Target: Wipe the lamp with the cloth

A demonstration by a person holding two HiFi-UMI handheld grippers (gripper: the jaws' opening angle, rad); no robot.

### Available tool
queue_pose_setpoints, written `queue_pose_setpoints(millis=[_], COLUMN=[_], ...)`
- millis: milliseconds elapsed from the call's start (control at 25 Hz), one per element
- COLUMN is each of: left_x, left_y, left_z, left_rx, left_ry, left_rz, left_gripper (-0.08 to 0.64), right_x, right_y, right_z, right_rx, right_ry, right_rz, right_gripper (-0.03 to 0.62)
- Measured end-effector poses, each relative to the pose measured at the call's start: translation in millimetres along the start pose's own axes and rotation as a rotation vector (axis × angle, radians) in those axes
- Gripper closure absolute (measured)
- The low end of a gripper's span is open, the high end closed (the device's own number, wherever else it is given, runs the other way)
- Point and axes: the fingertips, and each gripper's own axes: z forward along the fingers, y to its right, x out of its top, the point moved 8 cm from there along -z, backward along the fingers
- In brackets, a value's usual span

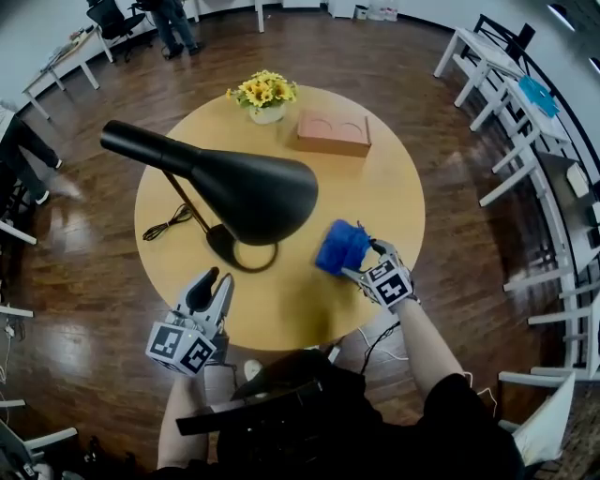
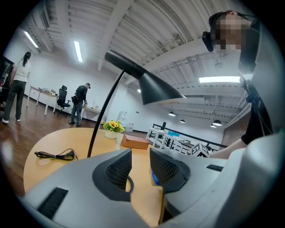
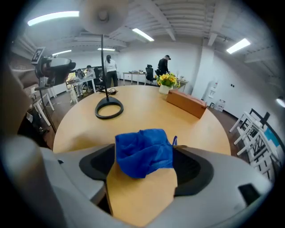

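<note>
**Ana:** Dark wood flooring surrounds a round, pale wooden surface. White desks stand along the walls, and a person stands far off. What stands on the surface?

**Ben:** A black lamp. Its ring-shaped base sits left of the middle, and its wide shade hangs over the centre. Its black cable lies coiled toward the left edge. At the far edge there is a white pot of yellow flowers. Just beside it, to the right, is a flat brown box with two round hollows in its top.

**Ana:** And the cloth?

**Ben:** The blue cloth lies bunched on the surface toward the near right edge, apart from the lamp base. The right hand-held gripper points down at it. Its jaws are spread wide, one on each side of the cloth, and are not squeezing it.

**Ana:** The other one?

**Ben:** The left hand-held gripper is at the near left edge and points level toward the lamp. Its jaws stand a narrow gap apart with nothing between them.

**Ana:** Any writing?

**Ben:** Only the black-and-white square patterns on each marker cube. If the box has any print, it is too small to make out.
</note>
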Motion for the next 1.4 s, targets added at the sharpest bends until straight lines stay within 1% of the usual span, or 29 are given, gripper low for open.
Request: queue_pose_setpoints(millis=[120, 240, 280, 320, 400, 480, 600, 720, 760, 920, 960, 1040, 1120, 1200, 1280, 1400], left_x=[-8, -14, -16, -17, -19, -21, -23, -23, -23, -22, -22, -21, -20, -19, -15, -10], left_y=[4, 7, 9, 10, 10, 9, 8, 8, 9, 10, 10, 9, 9, 8, 7, 6], left_z=[8, 12, 12, 11, 8, 4, -3, -8, -10, -17, -18, -21, -24, -26, -28, -30], left_rx=[0.032, 0.068, 0.080, 0.091, 0.116, 0.138, 0.159, 0.170, 0.171, 0.162, 0.158, 0.150, 0.142, 0.133, 0.124, 0.103], left_ry=[-0.017, -0.027, -0.027, -0.025, -0.022, -0.025, -0.025, -0.010, -0.006, -0.001, 0.000, 0.002, 0.004, 0.010, 0.020, 0.035], left_rz=[-0.019, -0.032, -0.037, -0.043, -0.056, -0.066, -0.074, -0.085, -0.086, -0.081, -0.079, -0.078, -0.078, -0.077, -0.076, -0.071], left_gripper=[0.439, 0.439, 0.439, 0.439, 0.439, 0.440, 0.439, 0.440, 0.440, 0.440, 0.440, 0.440, 0.440, 0.440, 0.440, 0.440], right_x=[0, 7, 7, 10, 18, 17, 19, 5, 3, -3, -4, -8, -11, -8, 1, 25], right_y=[7, 7, 7, 7, 4, 5, 4, 5, 4, -7, -9, -12, -13, -12, -9, 2], right_z=[20, 38, 45, 51, 62, 74, 84, 88, 86, 79, 77, 74, 67, 55, 37, -2], right_rx=[0.026, 0.066, 0.078, 0.091, 0.110, 0.106, 0.149, 0.187, 0.192, 0.187, 0.182, 0.170, 0.160, 0.156, 0.164, 0.201], right_ry=[-0.029, -0.061, -0.084, -0.104, -0.131, -0.158, -0.178, -0.231, -0.234, -0.212, -0.206, -0.198, -0.188, -0.148, -0.067, 0.111], right_rz=[-0.002, -0.026, -0.032, -0.041, -0.068, -0.082, -0.056, -0.032, -0.037, -0.040, -0.038, -0.035, -0.021, 0.019, 0.090, 0.221], right_gripper=[0.178, 0.178, 0.137, 0.081, 0.080, 0.080, 0.081, 0.148, 0.193, 0.328, 0.375, 0.427, 0.446, 0.451, 0.454, 0.454])
